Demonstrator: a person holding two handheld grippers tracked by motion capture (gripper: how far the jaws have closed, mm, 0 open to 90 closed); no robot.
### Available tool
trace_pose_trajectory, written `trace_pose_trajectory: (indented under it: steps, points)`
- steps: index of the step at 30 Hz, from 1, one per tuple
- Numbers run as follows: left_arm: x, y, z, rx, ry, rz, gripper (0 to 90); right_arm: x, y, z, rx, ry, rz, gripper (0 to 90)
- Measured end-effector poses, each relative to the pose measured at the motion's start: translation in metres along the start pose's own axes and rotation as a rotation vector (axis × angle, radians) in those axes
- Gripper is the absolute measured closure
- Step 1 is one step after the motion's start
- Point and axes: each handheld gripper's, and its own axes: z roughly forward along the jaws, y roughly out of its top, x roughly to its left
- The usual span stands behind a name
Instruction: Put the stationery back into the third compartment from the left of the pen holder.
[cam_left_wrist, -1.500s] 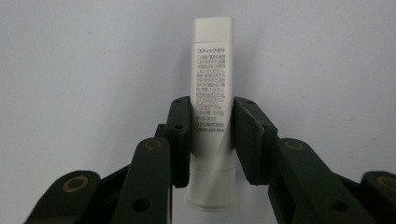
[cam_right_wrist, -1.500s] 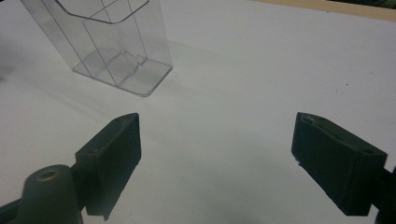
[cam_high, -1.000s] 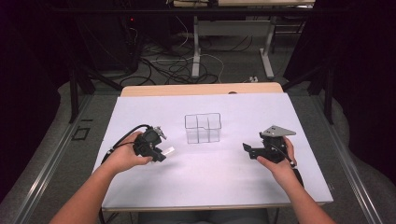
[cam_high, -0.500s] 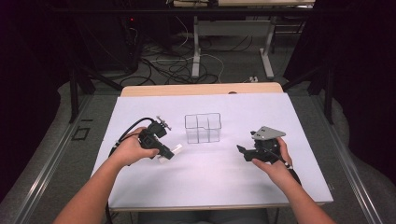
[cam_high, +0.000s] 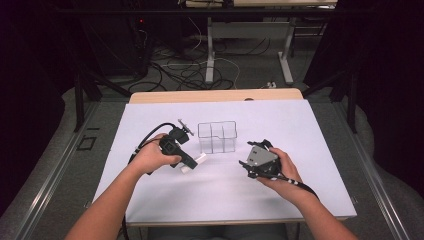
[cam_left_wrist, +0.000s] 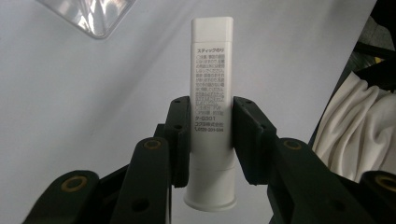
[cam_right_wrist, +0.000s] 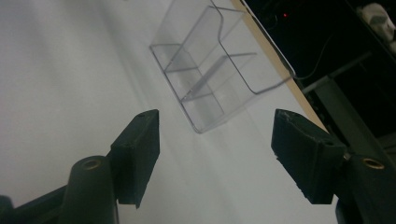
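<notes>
A white glue stick (cam_left_wrist: 210, 74) with printed text stands between my left gripper's (cam_left_wrist: 210, 135) pads, which are shut on its lower half. From above, that gripper (cam_high: 189, 161) holds the stick (cam_high: 195, 162) just left of a clear plastic organiser box (cam_high: 216, 137) with several compartments. My right gripper (cam_high: 250, 154) sits right of the box and points at it. Its jaws (cam_right_wrist: 215, 149) are open with nothing between them and have just been closing. The clear box (cam_right_wrist: 215, 70) lies a short way beyond them.
A white sheet (cam_high: 310, 135) covers the table, and a wooden edge (cam_high: 215, 95) shows at the back. Cables and table legs fill the dark floor beyond. White cloth (cam_left_wrist: 355, 126) hangs at the right of the left gripper view.
Both hands have moved inward toward the clear box. The left one carried the glue stick to the right. The right gripper slid left and its jaws narrowed.
</notes>
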Motion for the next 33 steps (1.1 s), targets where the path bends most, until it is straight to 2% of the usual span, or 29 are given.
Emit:
trace_pose_trajectory:
  steps: [2, 6, 7, 8, 9, 11, 16, 18, 20, 21, 23, 24, 27, 28, 31, 33]
  points:
    - [-0.002, 0.002, 0.001, 0.01, -0.003, 0.006, 69.4, 0.005, 0.007, 0.002, -0.004, 0.011, -0.076, 31.4]
    - [-0.006, 0.008, 0.004, 0.01, -0.004, 0.005, 69.4, 0.011, 0.018, 0.003, -0.015, 0.037, -0.151, 29.3]
    - [-0.007, 0.009, 0.004, 0.018, -0.009, 0.017, 69.5, 0.013, 0.02, 0.003, -0.016, 0.04, -0.165, 28.4]
    - [-0.009, 0.01, 0.005, 0.008, -0.007, -0.005, 69.4, 0.014, 0.023, 0.004, -0.013, 0.045, -0.194, 28.4]
    - [-0.01, 0.012, 0.005, 0.016, -0.012, 0.006, 69.4, 0.016, 0.025, 0.003, -0.01, 0.044, -0.211, 28.5]
    - [-0.011, 0.013, 0.006, 0.014, -0.022, 0.009, 69.4, 0.017, 0.029, 0.003, -0.018, 0.038, -0.301, 30.5]
    - [-0.012, 0.016, 0.009, 0.025, -0.029, 0.014, 69.4, 0.025, 0.034, 0.004, -0.049, 0.032, -0.398, 36.0]
    - [-0.013, 0.016, 0.01, 0.029, -0.03, 0.005, 69.4, 0.028, 0.035, 0.004, -0.032, 0.036, -0.417, 36.8]
    - [-0.014, 0.017, 0.011, 0.03, -0.034, 0.004, 69.4, 0.03, 0.036, 0.006, -0.049, 0.022, -0.46, 37.8]
    - [-0.015, 0.018, 0.012, 0.033, -0.037, 0.004, 69.4, 0.032, 0.036, 0.006, -0.035, 0.019, -0.465, 38.6]
    - [-0.016, 0.019, 0.013, 0.033, -0.042, 0.004, 69.4, 0.033, 0.036, 0.008, -0.043, 0.028, -0.521, 39.7]
    - [-0.016, 0.019, 0.014, 0.034, -0.044, 0.005, 69.4, 0.037, 0.035, 0.008, -0.036, 0.027, -0.508, 41.0]
    - [-0.018, 0.02, 0.018, 0.043, -0.046, 0.004, 69.4, 0.044, 0.033, 0.011, -0.032, 0.039, -0.55, 41.7]
    - [-0.018, 0.021, 0.019, 0.041, -0.049, 0.004, 69.4, 0.047, 0.033, 0.012, -0.027, 0.032, -0.554, 42.4]
    - [-0.019, 0.022, 0.023, 0.051, -0.054, 0.004, 69.4, 0.052, 0.034, 0.014, -0.02, 0.011, -0.614, 45.2]
    - [-0.019, 0.022, 0.026, 0.054, -0.062, 0.003, 69.4, 0.055, 0.034, 0.016, -0.016, 0.012, -0.616, 47.2]
